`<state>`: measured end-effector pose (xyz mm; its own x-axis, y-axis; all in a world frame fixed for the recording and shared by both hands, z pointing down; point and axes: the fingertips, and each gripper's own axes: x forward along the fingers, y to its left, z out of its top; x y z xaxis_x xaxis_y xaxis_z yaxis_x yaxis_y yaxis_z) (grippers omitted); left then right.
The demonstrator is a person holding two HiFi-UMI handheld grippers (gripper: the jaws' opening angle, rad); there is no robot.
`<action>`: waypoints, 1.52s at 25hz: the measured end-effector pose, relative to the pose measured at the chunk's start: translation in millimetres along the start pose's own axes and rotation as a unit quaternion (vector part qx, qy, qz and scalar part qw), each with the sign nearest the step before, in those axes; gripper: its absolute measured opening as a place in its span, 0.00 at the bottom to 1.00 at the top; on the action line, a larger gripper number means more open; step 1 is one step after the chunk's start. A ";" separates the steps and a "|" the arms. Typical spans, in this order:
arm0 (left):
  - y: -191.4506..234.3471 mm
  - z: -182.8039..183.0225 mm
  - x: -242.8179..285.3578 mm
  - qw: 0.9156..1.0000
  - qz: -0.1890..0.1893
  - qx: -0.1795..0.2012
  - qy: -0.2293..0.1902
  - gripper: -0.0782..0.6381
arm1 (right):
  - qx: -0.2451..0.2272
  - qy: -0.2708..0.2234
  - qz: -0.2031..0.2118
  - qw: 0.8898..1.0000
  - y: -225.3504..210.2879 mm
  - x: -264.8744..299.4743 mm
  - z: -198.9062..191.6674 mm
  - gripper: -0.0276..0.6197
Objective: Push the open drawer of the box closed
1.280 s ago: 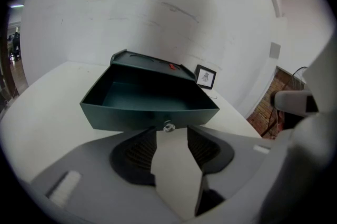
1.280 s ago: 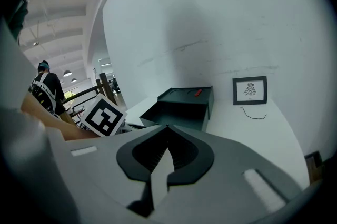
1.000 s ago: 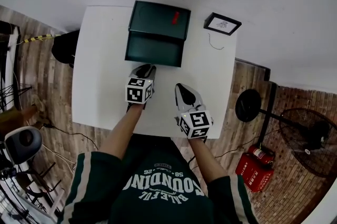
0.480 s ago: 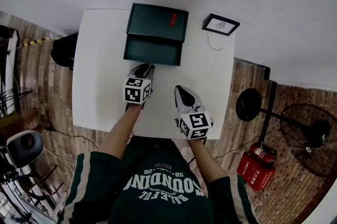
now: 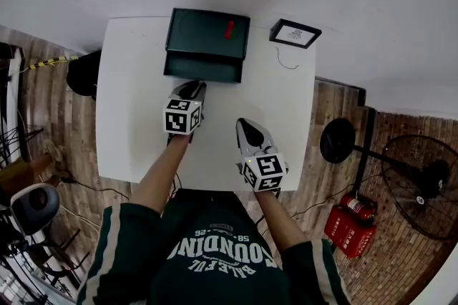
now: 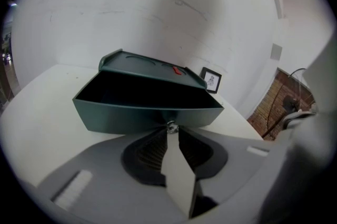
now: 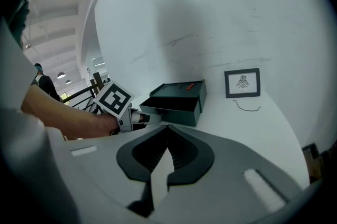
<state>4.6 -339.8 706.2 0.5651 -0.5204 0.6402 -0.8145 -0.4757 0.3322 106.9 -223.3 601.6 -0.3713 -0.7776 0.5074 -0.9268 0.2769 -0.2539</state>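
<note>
A dark green box (image 5: 207, 33) with a small red piece (image 5: 229, 28) on its lid stands at the far side of the white table (image 5: 136, 124). Its drawer (image 5: 204, 69) sticks out part-way toward me, with a dark interior in the left gripper view (image 6: 142, 112). My left gripper (image 5: 193, 85) is at the drawer's front, its tips closed round a small shiny knob (image 6: 171, 125). My right gripper (image 5: 245, 123) hovers over the table nearer me, shut and holding nothing, well short of the box (image 7: 181, 94).
A framed picture (image 5: 295, 33) leans on the wall right of the box, with a thin dark wire (image 5: 286, 64) on the table before it. Off the table's right edge stand a fan (image 5: 422, 189) and a red extinguisher (image 5: 351, 228).
The left gripper has moved away from me toward the box, and the drawer has slid further in, showing less of its length. The right gripper has stayed put.
</note>
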 end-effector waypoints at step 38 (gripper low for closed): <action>21.8 56.0 46.4 0.999 -0.006 -0.026 -0.019 0.29 | 0.036 0.022 -0.026 0.999 -15.5 -2.2 -22.9 0.05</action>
<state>20.5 -414.0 704.4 0.5786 -0.5423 0.6092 -0.8129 -0.4446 0.3762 120.8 -213.0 623.3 -0.3261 -0.7644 0.5562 -0.9390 0.1938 -0.2842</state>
